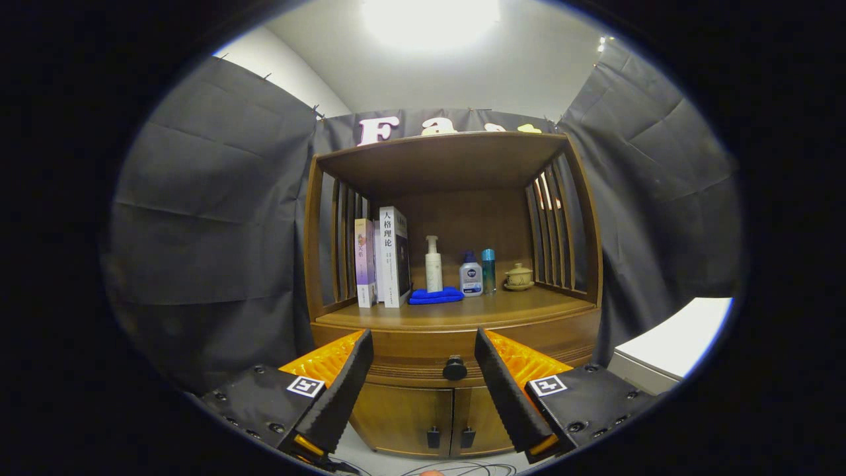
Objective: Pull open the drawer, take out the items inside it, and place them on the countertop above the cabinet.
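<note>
Gripper view: gripper [423, 370] wide, knob [455, 367] between.

Black cloth walls [211, 218], white ceiling [462, 73], bright ceiling light [429, 20].

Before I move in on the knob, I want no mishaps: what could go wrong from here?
1. The gripper is open and short of the small round drawer knob; the fingers could slip off it.
2. The countertop already holds books, bottles, a blue cloth and a lidded cup; setting items down could topple them.
</note>
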